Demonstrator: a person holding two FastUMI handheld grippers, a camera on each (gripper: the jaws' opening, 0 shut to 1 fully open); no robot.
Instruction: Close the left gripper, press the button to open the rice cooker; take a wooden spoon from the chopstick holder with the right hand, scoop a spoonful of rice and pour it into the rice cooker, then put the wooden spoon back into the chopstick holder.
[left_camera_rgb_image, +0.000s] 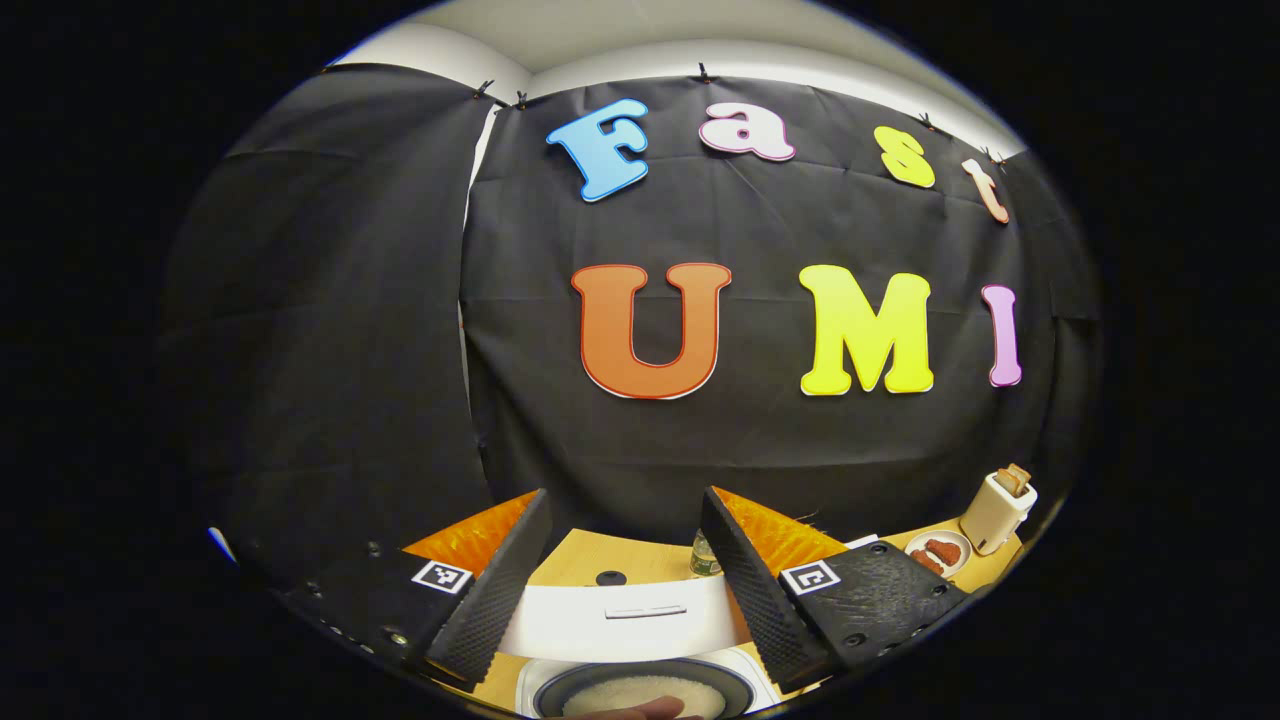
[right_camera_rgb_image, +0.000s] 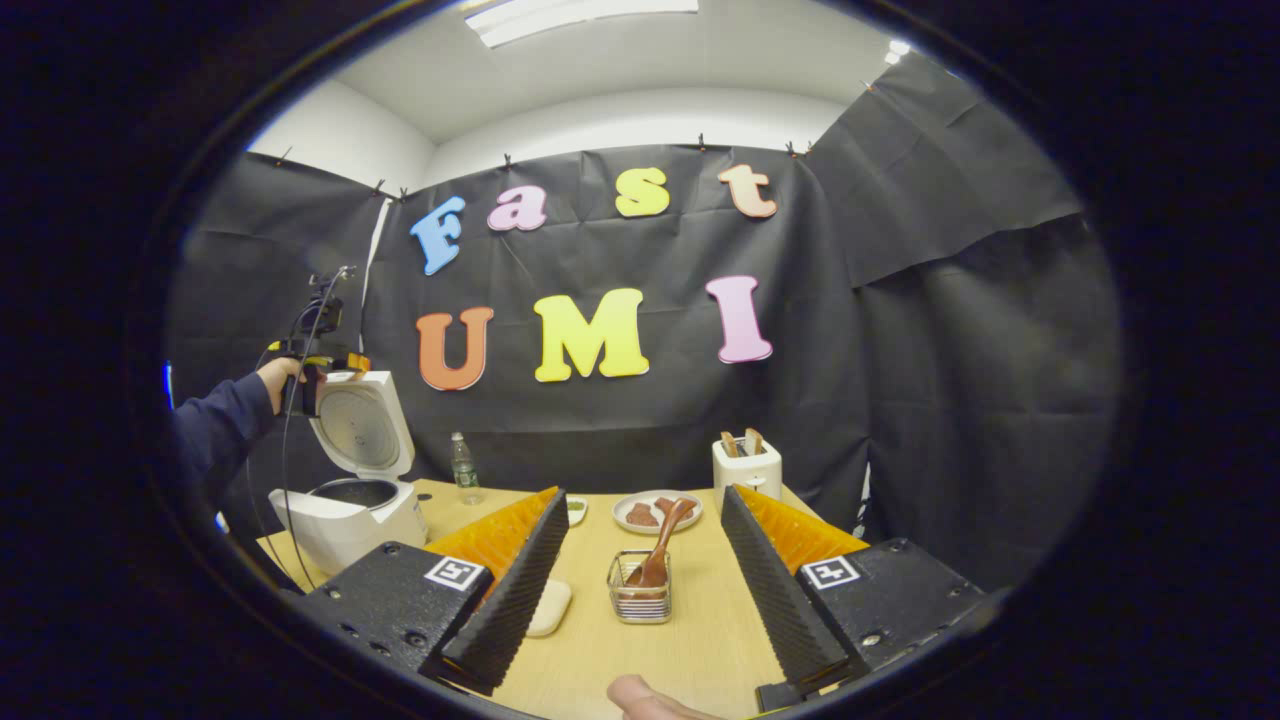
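Note:
My left gripper (left_camera_rgb_image: 625, 500) stands open just above the white rice cooker. The cooker's raised lid (left_camera_rgb_image: 620, 620) shows between my fingers. Its dark inner pot (left_camera_rgb_image: 640, 690) sits below with white grains in it. In the right gripper view the rice cooker (right_camera_rgb_image: 350, 500) stands open at the table's left. A hand holds the left gripper (right_camera_rgb_image: 310, 385) by the top of the lid. My right gripper (right_camera_rgb_image: 645, 495) is open and holds nothing. Ahead between its fingers a wooden spoon (right_camera_rgb_image: 662, 545) leans in the wire chopstick holder (right_camera_rgb_image: 640, 590).
A toaster (right_camera_rgb_image: 747, 470) with bread and a plate (right_camera_rgb_image: 655, 512) of brown pieces stand at the back of the wooden table (right_camera_rgb_image: 700, 630). A water bottle (right_camera_rgb_image: 462, 468) is beside the cooker. A pale dish (right_camera_rgb_image: 548, 605) lies partly behind my right gripper's left-hand finger.

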